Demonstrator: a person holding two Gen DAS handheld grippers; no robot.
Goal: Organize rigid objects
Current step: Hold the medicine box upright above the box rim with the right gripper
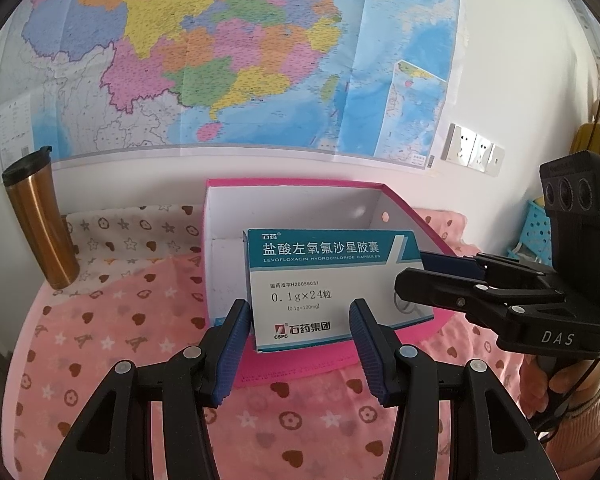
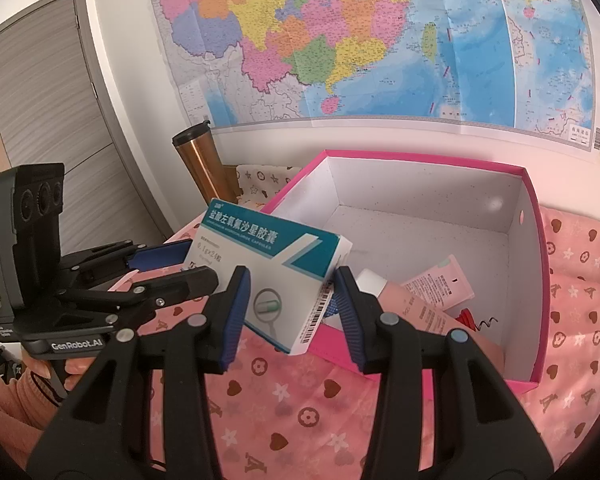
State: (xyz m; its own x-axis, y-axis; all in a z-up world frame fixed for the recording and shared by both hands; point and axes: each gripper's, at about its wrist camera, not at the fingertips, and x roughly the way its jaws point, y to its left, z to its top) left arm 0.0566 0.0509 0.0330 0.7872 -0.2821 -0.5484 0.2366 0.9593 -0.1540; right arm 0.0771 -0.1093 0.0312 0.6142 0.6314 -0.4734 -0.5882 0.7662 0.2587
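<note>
A white and teal medicine box (image 1: 332,284) is held upright over the near edge of the pink storage box (image 1: 404,200). My left gripper (image 1: 298,320) has its blue pads (image 1: 236,332) on both sides of the medicine box, shut on it. My right gripper (image 2: 290,300) also has a pad (image 2: 238,312) on each side of the same medicine box (image 2: 276,276), apparently gripping it. In the right wrist view the pink storage box (image 2: 536,264) holds a pink tube (image 2: 440,284) and a pink bottle (image 2: 416,312).
A copper tumbler (image 1: 40,216) with a black lid stands at the left by the wall. A pink patterned cloth (image 1: 120,320) covers the surface. A large map (image 1: 240,60) hangs on the wall behind. Wall sockets (image 1: 476,150) and a blue basket (image 1: 536,228) are at the right.
</note>
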